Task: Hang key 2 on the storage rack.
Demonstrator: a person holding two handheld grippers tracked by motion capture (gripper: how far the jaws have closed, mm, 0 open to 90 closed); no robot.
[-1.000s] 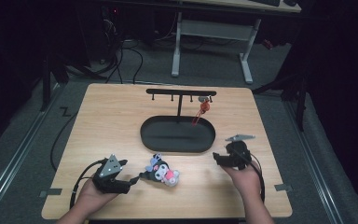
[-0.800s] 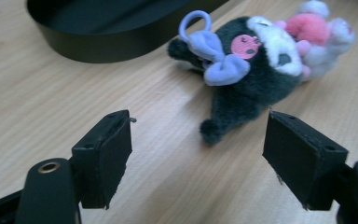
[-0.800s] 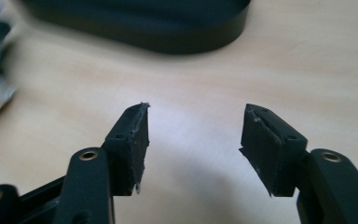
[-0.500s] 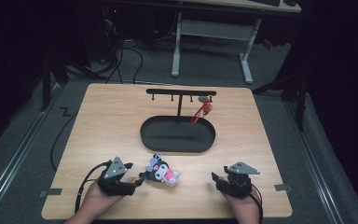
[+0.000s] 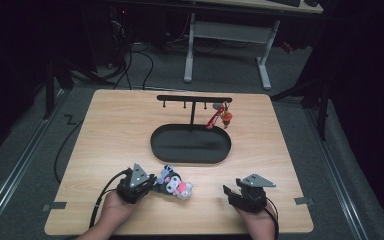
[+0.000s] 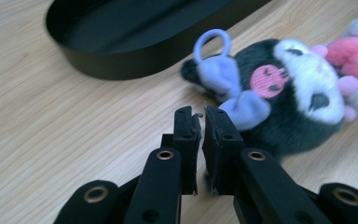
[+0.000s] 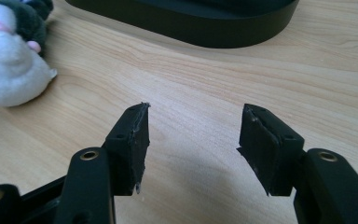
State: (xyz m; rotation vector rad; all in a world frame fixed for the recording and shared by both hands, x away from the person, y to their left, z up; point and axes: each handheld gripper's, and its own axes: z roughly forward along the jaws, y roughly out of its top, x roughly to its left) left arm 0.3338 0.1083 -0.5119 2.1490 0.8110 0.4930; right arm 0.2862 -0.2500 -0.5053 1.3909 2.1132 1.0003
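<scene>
- The left gripper [image 6: 200, 116] is sitting with its jaws drawn almost together after just closing, a thin slit between the pads and nothing caught in it; the tips are just short of the plush toy's purple bow.
- The right gripper [image 7: 193, 140] is standing with its jaws apart, having just been narrowing a little, with bare wood between them.
- The plush toy [image 5: 174, 185], dark-furred with a pink and white body, is lying on the table [image 5: 120, 125] right beside the left gripper's tips, near the front rim of the black oval tray [image 5: 190, 145], and well apart from the right gripper.
- In the left gripper view its purple ring loop [image 6: 212, 42] is sticking up beyond the jaws.
- Both hands are coming in from the near edge, the left hand [image 5: 114, 207] angling its gripper toward the toy, the right hand [image 5: 254, 220] resting low by the table's near right corner.
</scene>
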